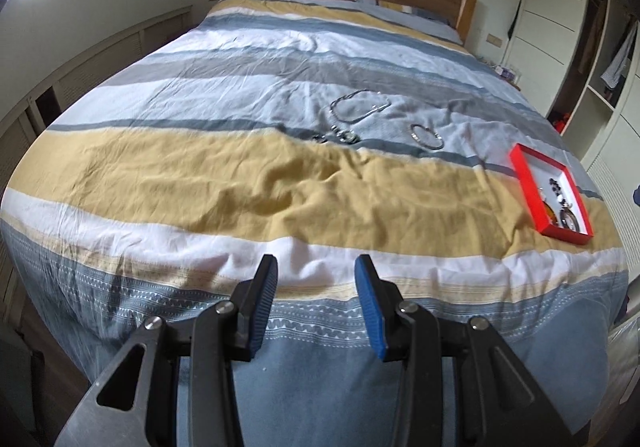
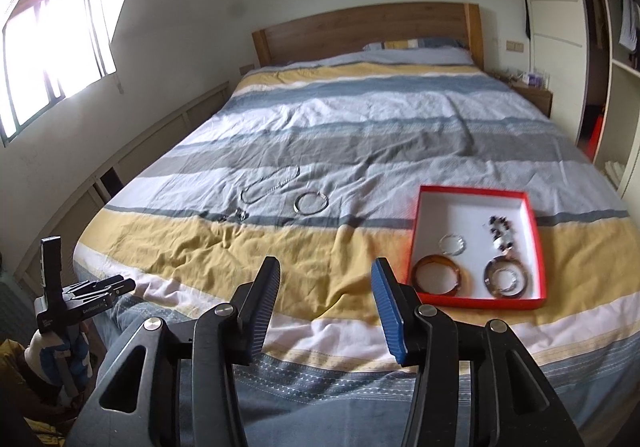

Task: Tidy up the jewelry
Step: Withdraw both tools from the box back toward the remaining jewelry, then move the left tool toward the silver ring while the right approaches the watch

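Hovering over the foot of the striped bed [image 2: 360,119], the left gripper [image 1: 316,279] and right gripper [image 2: 326,287] both have their jaws released, grasping nothing. At the right of the right wrist frame, a red box [image 2: 536,247] lies on the yellow stripe, containing an amber bangle [image 2: 438,277], a clear bracelet [image 2: 452,244] and other pieces. Left of centre, a silver bangle [image 2: 311,202] and chain necklace [image 2: 270,185] lie loose on the cover.
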`<state>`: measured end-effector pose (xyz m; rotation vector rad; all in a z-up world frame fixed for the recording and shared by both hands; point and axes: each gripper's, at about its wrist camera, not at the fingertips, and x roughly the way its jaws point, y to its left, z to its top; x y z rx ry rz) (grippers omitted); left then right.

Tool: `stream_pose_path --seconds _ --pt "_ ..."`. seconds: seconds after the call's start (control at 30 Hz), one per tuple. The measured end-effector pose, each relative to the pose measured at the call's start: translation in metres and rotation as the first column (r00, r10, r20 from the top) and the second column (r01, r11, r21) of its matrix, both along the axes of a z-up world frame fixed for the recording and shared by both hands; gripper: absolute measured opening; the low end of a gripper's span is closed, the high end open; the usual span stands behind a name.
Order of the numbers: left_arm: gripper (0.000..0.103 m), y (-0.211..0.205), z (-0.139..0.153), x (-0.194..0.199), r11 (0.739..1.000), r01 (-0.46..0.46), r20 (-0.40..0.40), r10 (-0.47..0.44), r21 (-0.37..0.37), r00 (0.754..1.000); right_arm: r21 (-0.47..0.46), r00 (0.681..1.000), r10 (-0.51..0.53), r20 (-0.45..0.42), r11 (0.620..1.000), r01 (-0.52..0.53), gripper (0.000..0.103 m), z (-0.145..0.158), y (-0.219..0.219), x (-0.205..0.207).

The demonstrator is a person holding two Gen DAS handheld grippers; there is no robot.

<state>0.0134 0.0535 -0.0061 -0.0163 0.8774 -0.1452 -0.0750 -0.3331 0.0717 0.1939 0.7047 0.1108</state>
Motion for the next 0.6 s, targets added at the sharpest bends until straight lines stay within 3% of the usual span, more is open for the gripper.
stream_pose_path --seconds 0.37,0.6 --pt "0.038 0.007 -0.037 0.031 0.999 -0.030 -0.061 0.029 -0.014 0.998 0.031 0.988 0.063 -0.139 0.998 -0.060 0.047 -0.059 0.014 0.059" --pt "0.038 0.012 -0.043 0.056 0.999 -0.038 -0.073 0.036 -0.036 0.997 0.045 0.973 0.116 -0.199 0.993 -0.109 0.047 -0.084 0.027 0.099"
